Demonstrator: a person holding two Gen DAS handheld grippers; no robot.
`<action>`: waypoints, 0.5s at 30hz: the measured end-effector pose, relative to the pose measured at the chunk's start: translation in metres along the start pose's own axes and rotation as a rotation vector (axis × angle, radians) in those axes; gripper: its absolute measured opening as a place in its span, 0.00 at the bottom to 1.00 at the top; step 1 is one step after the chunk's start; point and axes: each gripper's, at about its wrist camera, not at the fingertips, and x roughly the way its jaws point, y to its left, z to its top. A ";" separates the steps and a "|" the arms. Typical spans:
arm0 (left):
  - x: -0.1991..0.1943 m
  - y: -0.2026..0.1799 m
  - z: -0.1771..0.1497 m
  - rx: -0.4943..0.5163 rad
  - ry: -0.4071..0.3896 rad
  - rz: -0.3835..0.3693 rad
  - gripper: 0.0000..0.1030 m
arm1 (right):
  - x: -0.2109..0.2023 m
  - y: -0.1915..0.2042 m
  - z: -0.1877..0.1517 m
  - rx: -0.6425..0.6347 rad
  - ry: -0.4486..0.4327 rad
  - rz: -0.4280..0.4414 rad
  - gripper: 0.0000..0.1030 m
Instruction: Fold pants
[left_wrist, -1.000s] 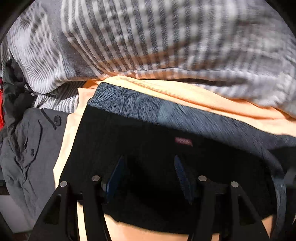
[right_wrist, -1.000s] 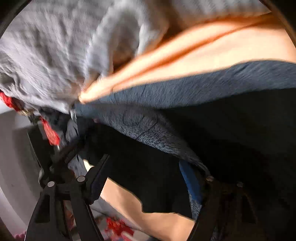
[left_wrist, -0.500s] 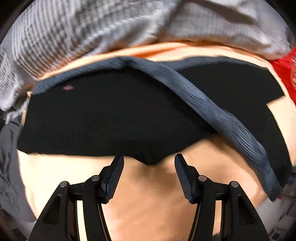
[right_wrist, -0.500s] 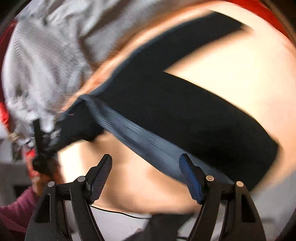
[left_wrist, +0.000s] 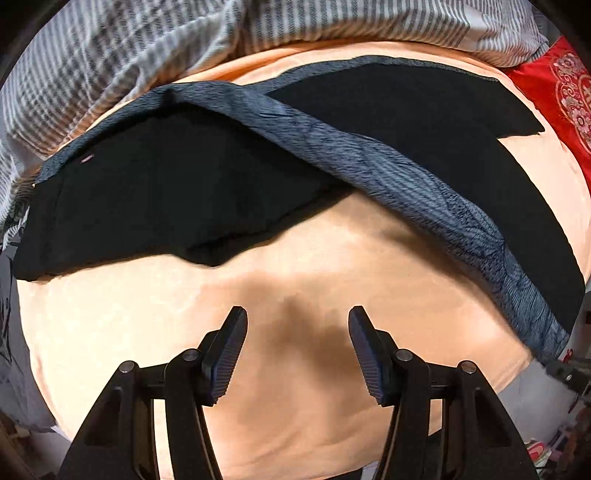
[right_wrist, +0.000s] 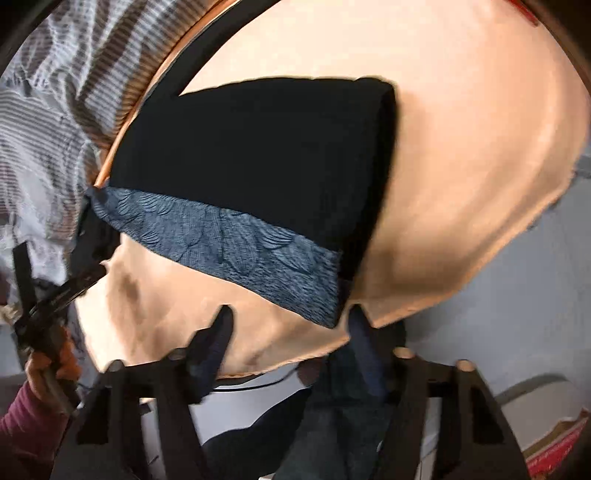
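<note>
Black pants (left_wrist: 177, 199) with a blue-grey patterned side stripe (left_wrist: 424, 199) lie spread on a peach sheet (left_wrist: 295, 295). In the left wrist view my left gripper (left_wrist: 297, 332) is open and empty, hovering over bare sheet below the pants. In the right wrist view the pants (right_wrist: 258, 158) lie folded over, with the stripe (right_wrist: 240, 251) along the near edge. My right gripper (right_wrist: 290, 325) is open and empty, just below the stripe's end corner. The left gripper (right_wrist: 55, 299) shows at the left edge, held by a hand.
A grey striped quilt (left_wrist: 184, 48) is bunched along the far side, also in the right wrist view (right_wrist: 48, 110). A red patterned cloth (left_wrist: 565, 85) lies at the far right. The sheet's edge (right_wrist: 424, 310) drops to a grey floor (right_wrist: 517, 314). Dark clothing (right_wrist: 332, 424) lies under my right gripper.
Both grippers have pulled back from the pants and off the fabric. The pants now lie further from the fingers, with bare sheet under the left gripper.
</note>
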 end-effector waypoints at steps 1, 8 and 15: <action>0.002 -0.005 0.002 -0.006 0.010 0.001 0.57 | 0.003 0.002 0.001 -0.005 0.006 0.011 0.52; 0.014 -0.025 0.014 -0.042 0.083 0.027 0.57 | 0.001 -0.008 0.021 0.090 0.120 0.264 0.03; 0.000 -0.044 0.043 -0.080 0.078 0.056 0.57 | -0.064 0.031 0.118 0.011 0.037 0.415 0.03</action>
